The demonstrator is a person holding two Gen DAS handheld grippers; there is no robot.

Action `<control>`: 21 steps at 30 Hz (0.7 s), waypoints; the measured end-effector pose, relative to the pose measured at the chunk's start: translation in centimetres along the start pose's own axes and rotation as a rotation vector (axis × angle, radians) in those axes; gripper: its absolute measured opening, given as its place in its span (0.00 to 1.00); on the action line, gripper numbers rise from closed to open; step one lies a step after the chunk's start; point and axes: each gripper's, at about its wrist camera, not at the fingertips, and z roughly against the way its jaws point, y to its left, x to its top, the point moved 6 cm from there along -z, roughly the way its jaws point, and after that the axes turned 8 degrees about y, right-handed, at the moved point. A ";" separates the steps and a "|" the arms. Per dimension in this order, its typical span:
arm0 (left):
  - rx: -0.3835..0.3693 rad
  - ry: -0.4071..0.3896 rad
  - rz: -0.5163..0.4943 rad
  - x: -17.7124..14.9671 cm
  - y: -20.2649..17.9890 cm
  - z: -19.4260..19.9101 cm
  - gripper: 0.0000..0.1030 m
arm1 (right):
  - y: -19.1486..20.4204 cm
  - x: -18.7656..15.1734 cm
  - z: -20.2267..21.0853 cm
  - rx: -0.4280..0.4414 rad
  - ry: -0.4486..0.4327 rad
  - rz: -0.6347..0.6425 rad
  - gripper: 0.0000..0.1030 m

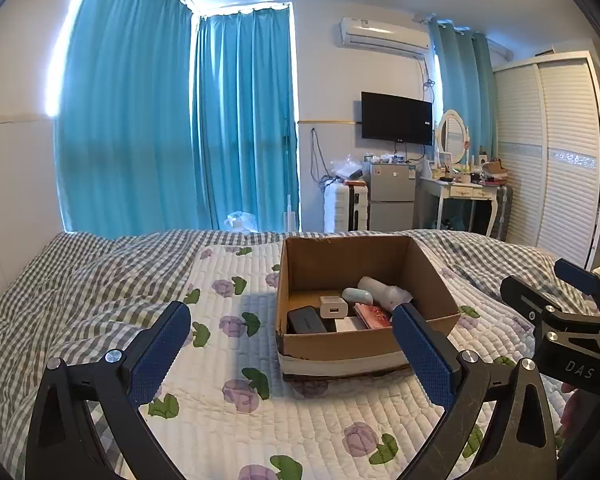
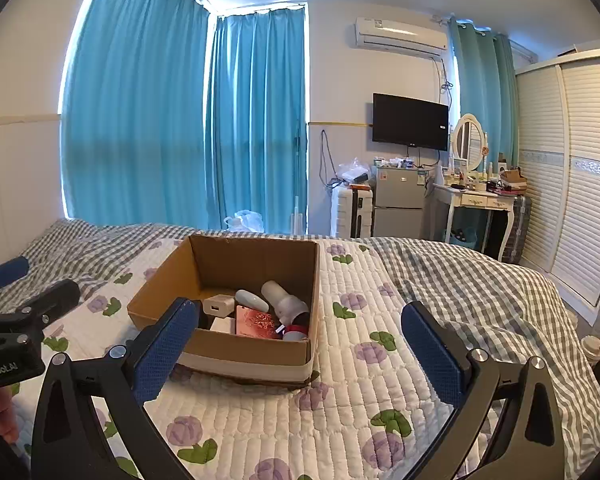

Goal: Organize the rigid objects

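An open cardboard box [image 1: 340,260] [image 2: 236,260] sits on the quilted floral bedspread. Inside lie a white charger [image 1: 333,306] [image 2: 219,305], a black box [image 1: 305,320], a pale oval case [image 1: 357,295] [image 2: 252,300], a white bottle [image 1: 384,290] [image 2: 284,298] and a red card [image 1: 374,314] [image 2: 258,323]. My left gripper [image 1: 292,320] is open and empty, held in front of the box. My right gripper [image 2: 300,320] is open and empty, just right of the box's near corner. Each gripper shows at the edge of the other's view.
The bedspread [image 1: 236,400] covers the bed's middle, with a grey checked duvet [image 1: 80,280] around it. Beyond the bed stand blue curtains [image 1: 172,120], a small fridge [image 1: 392,196], a dressing table [image 1: 464,192] and a wardrobe [image 1: 556,152]. A cup with a straw [image 2: 594,346] stands at the right.
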 end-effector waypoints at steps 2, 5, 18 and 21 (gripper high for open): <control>0.002 0.004 0.002 0.0 0.0 -0.1 1.00 | -0.1 -0.1 -0.1 0.001 0.006 -0.004 1.00; -0.005 0.013 0.006 -0.1 0.0 -0.1 1.00 | -0.1 -0.2 -0.3 0.001 0.011 -0.006 1.00; 0.001 0.016 -0.002 -0.2 -0.1 -0.1 1.00 | -0.1 -0.5 -0.6 -0.006 0.026 -0.009 1.00; 0.003 0.015 -0.004 -0.3 -0.2 -0.1 1.00 | -0.1 -0.4 -0.5 -0.007 0.023 -0.009 1.00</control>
